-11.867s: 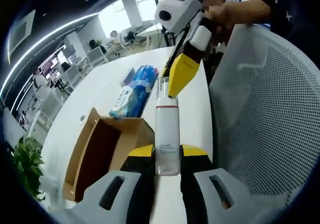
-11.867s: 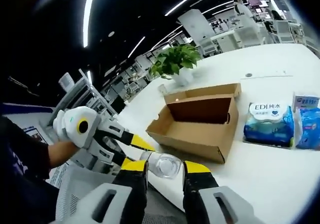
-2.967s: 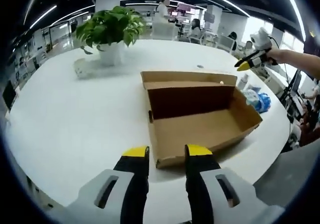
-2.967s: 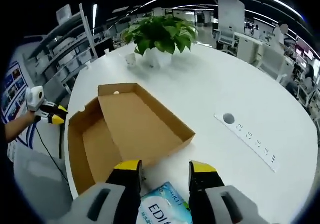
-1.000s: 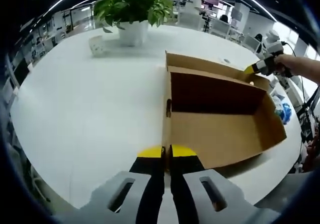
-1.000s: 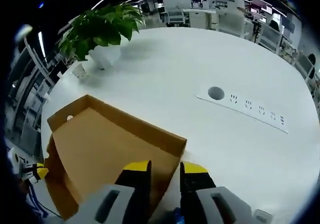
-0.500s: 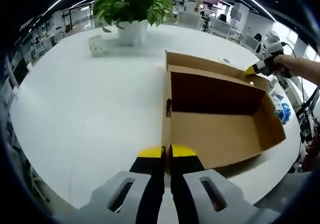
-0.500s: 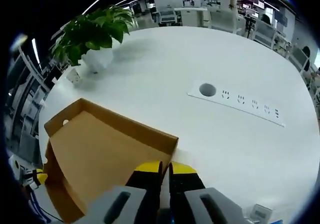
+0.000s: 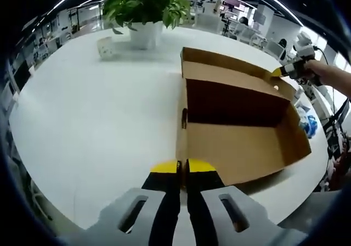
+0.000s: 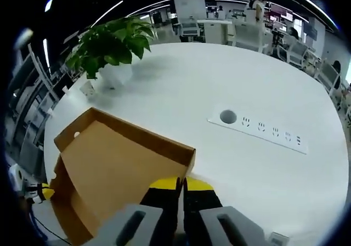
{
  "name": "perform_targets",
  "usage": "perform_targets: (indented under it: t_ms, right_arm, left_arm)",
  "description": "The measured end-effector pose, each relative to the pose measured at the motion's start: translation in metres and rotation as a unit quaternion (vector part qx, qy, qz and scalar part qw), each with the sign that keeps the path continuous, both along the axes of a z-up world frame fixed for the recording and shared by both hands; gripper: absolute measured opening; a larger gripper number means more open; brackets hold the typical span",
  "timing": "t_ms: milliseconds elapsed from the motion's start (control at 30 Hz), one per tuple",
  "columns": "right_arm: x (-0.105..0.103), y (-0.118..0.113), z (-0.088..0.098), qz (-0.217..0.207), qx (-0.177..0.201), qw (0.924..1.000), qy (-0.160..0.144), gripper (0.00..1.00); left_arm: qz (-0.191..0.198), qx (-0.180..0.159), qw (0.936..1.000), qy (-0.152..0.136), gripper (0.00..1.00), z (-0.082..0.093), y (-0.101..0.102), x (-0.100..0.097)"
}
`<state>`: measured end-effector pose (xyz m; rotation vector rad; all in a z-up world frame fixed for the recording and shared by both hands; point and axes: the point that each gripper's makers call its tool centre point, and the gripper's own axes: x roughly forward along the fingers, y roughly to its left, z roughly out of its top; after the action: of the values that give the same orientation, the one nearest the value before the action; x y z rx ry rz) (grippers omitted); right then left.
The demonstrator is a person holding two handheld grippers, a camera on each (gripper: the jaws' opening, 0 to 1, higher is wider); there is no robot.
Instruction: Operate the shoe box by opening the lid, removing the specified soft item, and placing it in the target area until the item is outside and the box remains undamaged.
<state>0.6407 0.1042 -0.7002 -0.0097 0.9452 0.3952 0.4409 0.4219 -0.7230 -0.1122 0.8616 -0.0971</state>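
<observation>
1 cardboard box open on white table | my left tongs clenched on its wall | my right tongs clenched on its lid | 1 potted plant

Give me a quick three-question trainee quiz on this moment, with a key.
1. True or false: the open box shows nothing inside.
2. What does the right hand-held gripper pinch? A) the lid B) a bottle C) a cup
3. The left hand-held gripper sits at the box's near wall. Are its jaws open or shut?
Key: 1 true; 2 A; 3 shut.
</observation>
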Motion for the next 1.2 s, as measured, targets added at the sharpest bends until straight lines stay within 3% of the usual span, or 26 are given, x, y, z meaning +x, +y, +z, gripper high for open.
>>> perform_targets:
  t_ms: [567,1200]
  right_arm:
    - [0.000,0.008,0.045,0.021,0.032,0.9971,-0.065,0.00]
    - [-0.014,0.008,0.071,0.045,0.041,0.9926,-0.105,0.00]
  left_arm:
    - [-0.003,0.001,1.0000,0.000,0.00,0.001,0.001,-0.001]
    - [0.000,-0.001,1.0000,-0.002,0.00,0.001,-0.001,-0.002]
